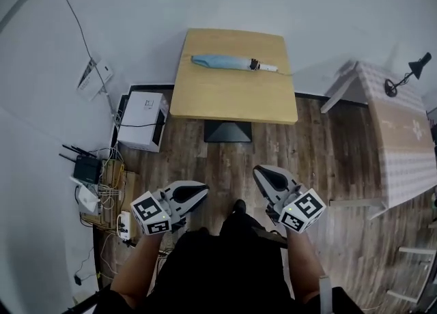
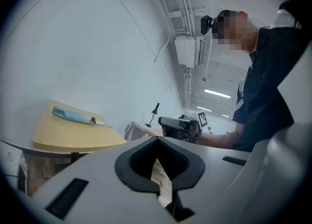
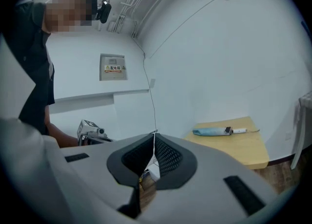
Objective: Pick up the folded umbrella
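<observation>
The folded umbrella (image 1: pixel 229 63) is seen lying along the far edge of the wooden table (image 1: pixel 232 101), with its light blue canopy toward the far left corner and its white handle toward the far right corner. The left gripper (image 1: pixel 203 188) and the right gripper (image 1: pixel 258 170) are held above the plank floor (image 1: pixel 225 152), well apart from the table's near edge. Both pairs of jaws are closed tip to tip, and nothing is gripped between them.
</observation>
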